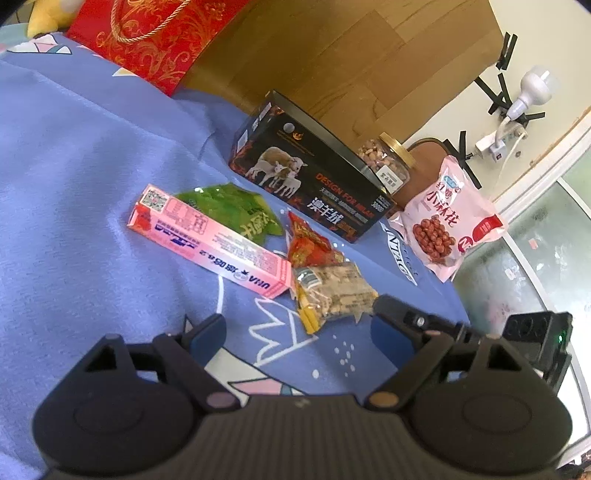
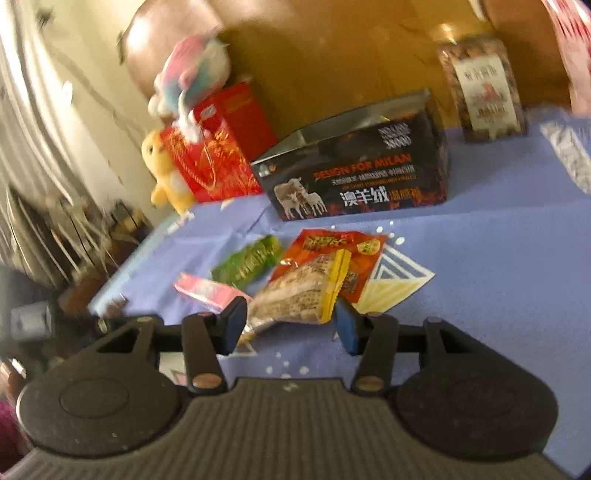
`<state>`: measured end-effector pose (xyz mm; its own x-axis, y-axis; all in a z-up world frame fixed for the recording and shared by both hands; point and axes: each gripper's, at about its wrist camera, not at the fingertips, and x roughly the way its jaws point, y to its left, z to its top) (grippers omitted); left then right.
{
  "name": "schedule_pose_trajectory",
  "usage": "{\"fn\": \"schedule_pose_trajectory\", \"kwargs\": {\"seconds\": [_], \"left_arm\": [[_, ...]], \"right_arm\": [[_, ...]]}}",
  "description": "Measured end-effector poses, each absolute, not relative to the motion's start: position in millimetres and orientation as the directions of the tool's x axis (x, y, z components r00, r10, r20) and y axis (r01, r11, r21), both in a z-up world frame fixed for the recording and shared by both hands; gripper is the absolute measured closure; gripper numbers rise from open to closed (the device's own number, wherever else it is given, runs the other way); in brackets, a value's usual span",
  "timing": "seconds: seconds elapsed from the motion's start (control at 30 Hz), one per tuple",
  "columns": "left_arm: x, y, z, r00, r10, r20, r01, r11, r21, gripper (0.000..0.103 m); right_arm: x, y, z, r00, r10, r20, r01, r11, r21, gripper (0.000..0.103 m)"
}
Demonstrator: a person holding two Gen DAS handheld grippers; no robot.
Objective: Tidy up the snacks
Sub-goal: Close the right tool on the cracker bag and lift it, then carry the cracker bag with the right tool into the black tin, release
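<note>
Right gripper (image 2: 291,326): blue pads sit either side of the near end of the clear bar pack (image 2: 295,293); the jaws are not fully apart, and whether the pads press the wrapper I cannot tell, as the view is blurred.
Left gripper (image 1: 299,332): jaws spread wide over bare cloth (image 1: 81,155), nothing between them; the bar pack's yellow end (image 1: 308,314) lies just ahead of it.
Bar pack: clear wrapper with yellow edges, lying on the blue cloth and overlapping the red packet (image 2: 343,254).
Red packet: flat on the cloth, partly under the bar pack, just in front of the black box (image 2: 354,166).
Pink box (image 1: 210,240): long and narrow, lying flat, one end touching the bar pack, its far side over the edge of the green packet (image 1: 229,210).
Green packet: flat, between the pink box and the black box.
Black box: open-topped, sheep printed on its side, standing at the back of the cloth by the wooden board (image 1: 332,55).
Jar (image 1: 388,162): gold lid, nuts inside, just behind the black box.
Pink bag (image 1: 450,221): leaning beside the jar, at the cloth's edge.
Red gift bag (image 1: 147,33): upright at the far corner, with a yellow plush toy (image 2: 166,170) beside it.
</note>
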<state>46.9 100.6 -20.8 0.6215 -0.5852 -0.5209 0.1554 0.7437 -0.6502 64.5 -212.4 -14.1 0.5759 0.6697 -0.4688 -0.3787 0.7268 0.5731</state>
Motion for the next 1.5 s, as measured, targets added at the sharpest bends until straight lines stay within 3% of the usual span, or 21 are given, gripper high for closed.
{"fn": "schedule_pose_trajectory", "kwargs": {"seconds": [0.07, 0.17, 0.53, 0.7, 0.87, 1.1, 1.27, 1.33, 1.4, 1.5], "left_arm": [[47.2, 100.8, -22.1, 0.619, -0.586, -0.523, 0.153, 0.743, -0.652, 0.014], [47.1, 99.7, -22.3, 0.617, -0.589, -0.522, 0.154, 0.741, -0.653, 0.014], [46.5, 95.4, -21.3, 0.601, -0.609, -0.518, 0.171, 0.731, -0.661, 0.013], [45.0, 88.8, -21.5, 0.588, -0.619, -0.520, 0.181, 0.728, -0.662, 0.013], [38.8, 87.0, -18.0, 0.588, -0.619, -0.521, 0.195, 0.733, -0.651, 0.012], [35.9, 99.5, -15.6, 0.610, -0.606, -0.511, 0.173, 0.731, -0.660, 0.011], [38.8, 101.0, -20.9, 0.594, -0.627, -0.505, 0.162, 0.707, -0.688, 0.011], [39.0, 98.2, -22.0, 0.586, -0.630, -0.509, 0.167, 0.709, -0.685, 0.011], [38.9, 95.4, -22.3, 0.580, -0.636, -0.509, 0.175, 0.707, -0.685, 0.011], [39.5, 90.5, -23.2, 0.567, -0.649, -0.508, 0.189, 0.702, -0.686, 0.011]], "right_arm": [[66.5, -216.5, -16.1, 0.564, 0.680, -0.469, -0.357, 0.713, 0.604, 0.086], [62.7, -220.6, -20.6, 0.539, 0.705, -0.460, -0.339, 0.682, 0.648, 0.091], [30.1, -240.4, -26.2, 0.363, 0.840, -0.403, -0.372, 0.527, 0.764, 0.092], [24.1, -229.4, -30.2, 0.355, 0.823, -0.443, -0.375, 0.559, 0.739, 0.092], [18.2, -199.8, -31.8, 0.350, 0.790, -0.504, -0.448, 0.614, 0.650, 0.092], [-8.0, -181.0, -16.7, 0.476, 0.693, -0.542, -0.612, 0.703, 0.361, 0.091], [-8.3, -182.5, -17.8, 0.491, 0.668, -0.559, -0.607, 0.722, 0.331, 0.084], [-7.1, -182.9, -17.6, 0.503, 0.658, -0.560, -0.596, 0.733, 0.326, 0.075], [-9.1, -181.3, -15.3, 0.529, 0.640, -0.558, -0.601, 0.746, 0.287, 0.059], [-11.1, -176.9, -14.0, 0.531, 0.634, -0.563, -0.625, 0.741, 0.246, 0.058]]}}
